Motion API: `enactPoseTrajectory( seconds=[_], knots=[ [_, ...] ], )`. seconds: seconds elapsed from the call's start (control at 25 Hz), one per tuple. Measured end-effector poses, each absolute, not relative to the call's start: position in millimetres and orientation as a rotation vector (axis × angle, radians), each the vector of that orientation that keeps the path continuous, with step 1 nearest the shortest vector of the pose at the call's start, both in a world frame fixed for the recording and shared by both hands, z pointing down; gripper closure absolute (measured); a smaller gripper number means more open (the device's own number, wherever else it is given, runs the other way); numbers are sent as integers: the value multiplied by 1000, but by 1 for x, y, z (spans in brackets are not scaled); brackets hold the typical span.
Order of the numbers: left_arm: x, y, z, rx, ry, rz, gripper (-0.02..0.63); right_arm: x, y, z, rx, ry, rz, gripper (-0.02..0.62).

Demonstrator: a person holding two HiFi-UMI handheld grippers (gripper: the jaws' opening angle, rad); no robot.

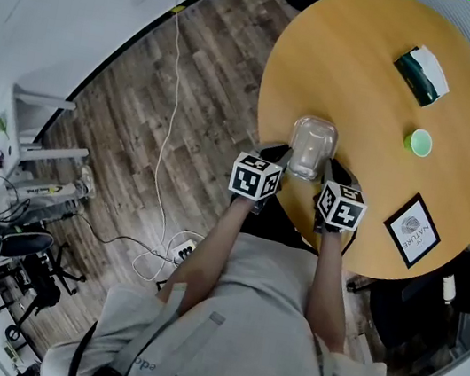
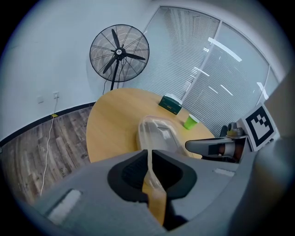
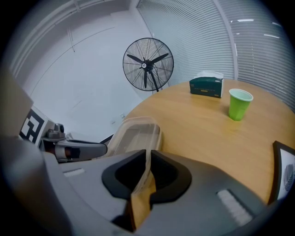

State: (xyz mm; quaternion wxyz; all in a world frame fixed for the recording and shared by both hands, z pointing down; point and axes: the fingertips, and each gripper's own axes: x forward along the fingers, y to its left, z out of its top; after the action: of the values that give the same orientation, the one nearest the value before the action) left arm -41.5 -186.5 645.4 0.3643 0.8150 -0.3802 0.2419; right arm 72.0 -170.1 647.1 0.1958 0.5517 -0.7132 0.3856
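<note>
A: Here we are over the round table (image 1: 371, 81), and both tools are busy on the clear plastic container (image 1: 311, 147). The left gripper (image 2: 150, 159) has its jaws pressed together on the thin wall. The right gripper (image 3: 147, 159) is doing the same on the opposite side.

B: We've got it at the near rim of the table, just in front of the person, well apart from the green cup (image 1: 419, 142) and the tissue box (image 1: 422, 74). We can't tell whether it sits on the wood or just off it.

A: What worries us?

B: That wall is thin and flexible. If we squeeze or pull unevenly, it could buckle and pop out of one pair of jaws. Then the box would swing on the other grip. This close to the edge, a slip could send it to the floor.

A: And if the two hands drift apart or together, we'd twist it.

B: Orientation, then: from the head view its long axis runs away from the person toward the table's middle, with the grips on the near ends of the long sides.

A: In both gripper views it stretches straight ahead of the jaws.
</note>
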Motion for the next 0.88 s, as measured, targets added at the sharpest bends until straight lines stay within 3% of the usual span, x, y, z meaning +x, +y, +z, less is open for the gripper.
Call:
enactPoseTrajectory(
  seconds=[0.88],
  knots=[
    [-40, -188, 660, 2046, -1012, 688, 554, 73, -169, 653, 1519, -2009, 1110, 563]
  ],
)
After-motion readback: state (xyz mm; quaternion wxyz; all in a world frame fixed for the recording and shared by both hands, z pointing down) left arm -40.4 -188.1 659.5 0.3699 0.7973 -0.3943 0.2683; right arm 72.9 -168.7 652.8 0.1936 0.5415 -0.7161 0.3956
